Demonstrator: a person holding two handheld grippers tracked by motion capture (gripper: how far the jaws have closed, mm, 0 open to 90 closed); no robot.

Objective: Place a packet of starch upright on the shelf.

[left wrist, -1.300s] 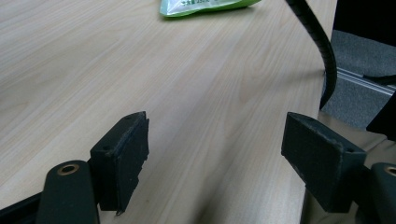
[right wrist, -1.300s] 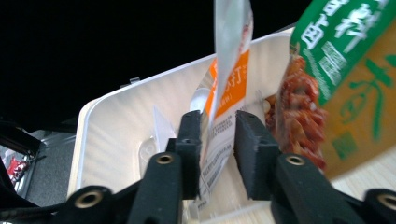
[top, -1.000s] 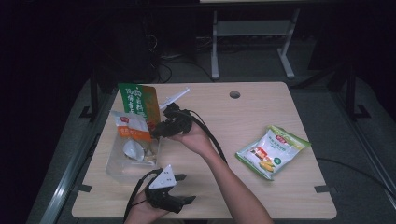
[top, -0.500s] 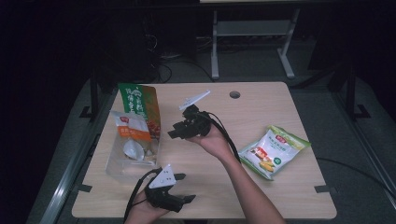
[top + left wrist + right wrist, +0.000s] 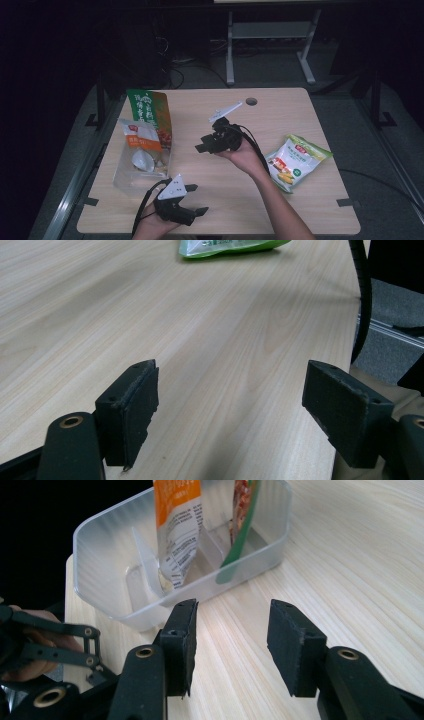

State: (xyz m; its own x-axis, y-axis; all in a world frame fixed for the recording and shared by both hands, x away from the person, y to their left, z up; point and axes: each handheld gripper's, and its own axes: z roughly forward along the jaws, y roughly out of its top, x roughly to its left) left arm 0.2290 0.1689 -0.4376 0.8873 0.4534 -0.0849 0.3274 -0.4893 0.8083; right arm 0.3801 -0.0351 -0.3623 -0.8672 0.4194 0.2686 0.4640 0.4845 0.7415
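Green bag (image 5: 296, 161) lies flat on the table's (image 5: 215, 200) right side, near the front edge, untouched; its edge also shows at the top of the left gripper view (image 5: 227, 247). Looks like the one packet not yet binned.

Bin (image 5: 131, 175), clear plastic with dividers, sits at the left of the table. Two packets stand upright in it: orange-white packet (image 5: 141, 137) in front, taller green-orange packet (image 5: 150, 114) behind, leaning on the back wall. In the right gripper view both sit in separate slots (image 5: 176, 530).

Right gripper (image 5: 206, 146) is held above mid-table, between bin and green bag, jaws spread and empty, pointing toward the bin. Left gripper (image 5: 196, 200) rests low near the front edge, jaws wide apart, nothing between them.

My read: two of three in, one left. Next is swinging the right gripper over to the green bag, pinching an edge, and standing it in a free slot.
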